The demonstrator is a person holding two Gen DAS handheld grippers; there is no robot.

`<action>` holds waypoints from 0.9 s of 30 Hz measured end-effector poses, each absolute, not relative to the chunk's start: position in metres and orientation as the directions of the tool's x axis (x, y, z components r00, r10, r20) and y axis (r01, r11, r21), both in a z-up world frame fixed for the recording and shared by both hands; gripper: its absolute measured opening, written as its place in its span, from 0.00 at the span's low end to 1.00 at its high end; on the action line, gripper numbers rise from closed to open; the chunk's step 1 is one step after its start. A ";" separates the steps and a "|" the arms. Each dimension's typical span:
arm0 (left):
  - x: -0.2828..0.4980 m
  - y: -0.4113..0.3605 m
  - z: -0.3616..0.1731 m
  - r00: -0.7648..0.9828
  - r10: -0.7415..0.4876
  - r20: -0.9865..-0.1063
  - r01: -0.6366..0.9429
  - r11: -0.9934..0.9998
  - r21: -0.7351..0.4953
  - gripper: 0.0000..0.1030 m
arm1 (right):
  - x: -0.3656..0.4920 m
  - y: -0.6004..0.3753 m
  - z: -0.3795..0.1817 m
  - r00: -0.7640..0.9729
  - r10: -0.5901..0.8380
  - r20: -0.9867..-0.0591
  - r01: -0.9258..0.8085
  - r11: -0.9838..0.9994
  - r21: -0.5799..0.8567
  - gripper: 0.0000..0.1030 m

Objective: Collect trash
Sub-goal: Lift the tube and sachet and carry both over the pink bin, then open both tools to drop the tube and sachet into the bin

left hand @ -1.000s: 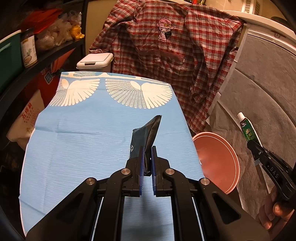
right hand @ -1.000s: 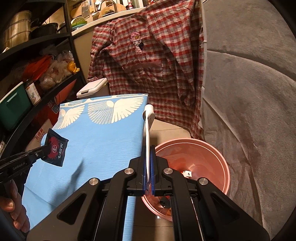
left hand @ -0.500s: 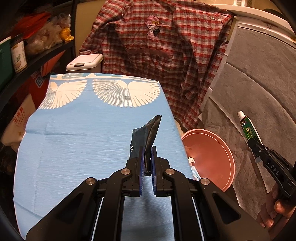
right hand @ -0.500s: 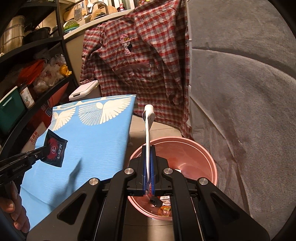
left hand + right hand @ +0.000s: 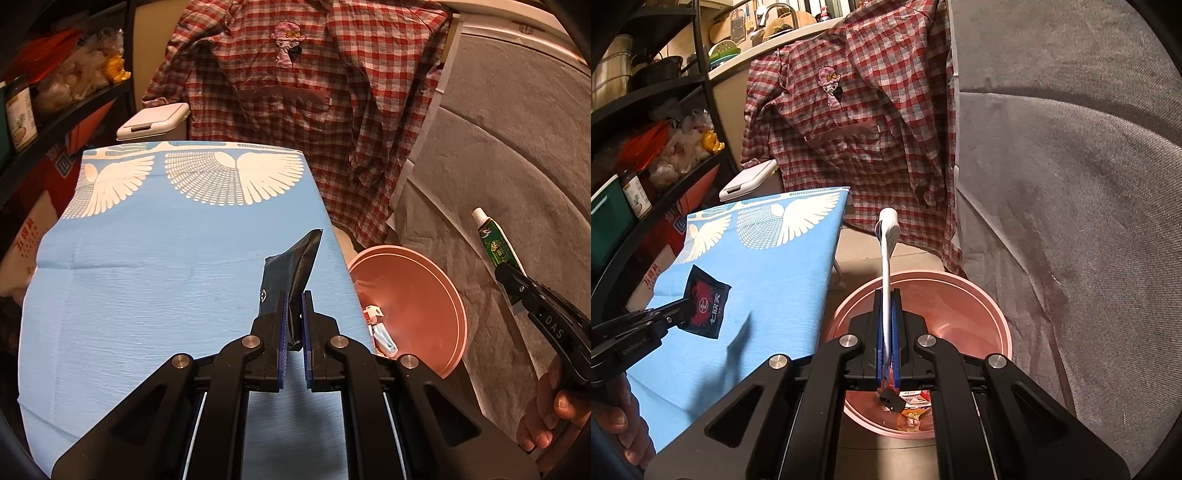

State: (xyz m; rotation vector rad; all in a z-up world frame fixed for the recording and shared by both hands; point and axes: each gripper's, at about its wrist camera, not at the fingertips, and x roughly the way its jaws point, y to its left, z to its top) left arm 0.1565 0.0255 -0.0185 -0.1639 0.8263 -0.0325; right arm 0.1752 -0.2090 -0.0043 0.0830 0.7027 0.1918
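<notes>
My left gripper (image 5: 293, 314) is shut on a black sachet (image 5: 291, 273) and holds it over the right part of the blue cloth-covered table (image 5: 147, 288). From the right wrist view the same sachet (image 5: 706, 302) shows a red print. My right gripper (image 5: 886, 325) is shut on a white and green toothpaste tube (image 5: 886, 254), cap end up, above the pink bucket (image 5: 993, 314). In the left wrist view that tube (image 5: 496, 242) hangs to the right of the bucket (image 5: 439, 288). Several scraps of trash (image 5: 912, 406) lie in the bucket's bottom.
A red plaid shirt (image 5: 306, 96) hangs behind the table. A grey sofa (image 5: 1071, 221) fills the right side. Dark shelves (image 5: 646, 155) with jars and bags stand on the left. A white lidded bin (image 5: 153, 120) sits beyond the table's far edge.
Both grippers have drifted toward the bucket, keeping their hold. The bucket now sits more under the toothpaste tube, and the sachet is nearer the table's right edge.
</notes>
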 end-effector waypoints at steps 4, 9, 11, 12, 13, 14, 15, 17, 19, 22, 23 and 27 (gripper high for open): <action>0.160 0.017 -0.020 0.677 -0.109 -0.728 -0.018 0.986 -0.164 0.07 | 0.178 -0.213 -0.007 0.741 0.197 -0.641 -0.141 0.980 0.139 0.04; 0.161 0.000 -0.021 0.683 -0.165 -0.712 0.035 0.981 -0.193 0.07 | 0.181 -0.217 -0.010 0.736 0.190 -0.650 -0.130 0.981 0.141 0.04; 0.161 -0.009 -0.022 0.684 -0.196 -0.703 0.068 0.976 -0.206 0.07 | 0.183 -0.219 -0.011 0.733 0.189 -0.653 -0.125 0.982 0.145 0.04; 0.162 -0.014 -0.023 0.681 -0.220 -0.699 0.088 0.971 -0.220 0.07 | 0.184 -0.221 -0.012 0.732 0.188 -0.655 -0.122 0.982 0.146 0.04; 0.163 -0.018 -0.024 0.676 -0.243 -0.695 0.106 0.966 -0.235 0.07 | 0.184 -0.222 -0.013 0.731 0.188 -0.657 -0.120 0.982 0.147 0.04; 0.164 -0.024 -0.025 0.671 -0.272 -0.690 0.129 0.959 -0.252 0.07 | 0.185 -0.224 -0.013 0.729 0.186 -0.659 -0.117 0.982 0.148 0.04; 0.166 -0.029 -0.026 0.667 -0.290 -0.686 0.147 0.954 -0.261 0.07 | 0.187 -0.225 -0.014 0.727 0.185 -0.662 -0.113 0.982 0.150 0.04; 0.169 -0.037 -0.028 0.662 -0.317 -0.679 0.175 0.947 -0.271 0.07 | 0.188 -0.227 -0.017 0.721 0.184 -0.668 -0.108 0.982 0.153 0.04; 0.174 -0.049 -0.028 0.653 -0.361 -0.666 0.219 0.932 -0.290 0.08 | 0.191 -0.229 -0.021 0.710 0.186 -0.679 -0.109 0.982 0.155 0.04; 0.179 -0.058 -0.029 0.648 -0.388 -0.655 0.241 0.921 -0.307 0.18 | 0.194 -0.233 -0.025 0.700 0.177 -0.692 -0.094 0.983 0.156 0.09; 0.179 -0.058 -0.030 0.648 -0.394 -0.652 0.241 0.918 -0.316 0.22 | 0.195 -0.235 -0.026 0.698 0.175 -0.695 -0.089 0.983 0.158 0.12; 0.179 -0.056 -0.030 0.650 -0.400 -0.646 0.233 0.914 -0.331 0.24 | 0.195 -0.241 -0.027 0.697 0.166 -0.697 -0.075 0.984 0.160 0.22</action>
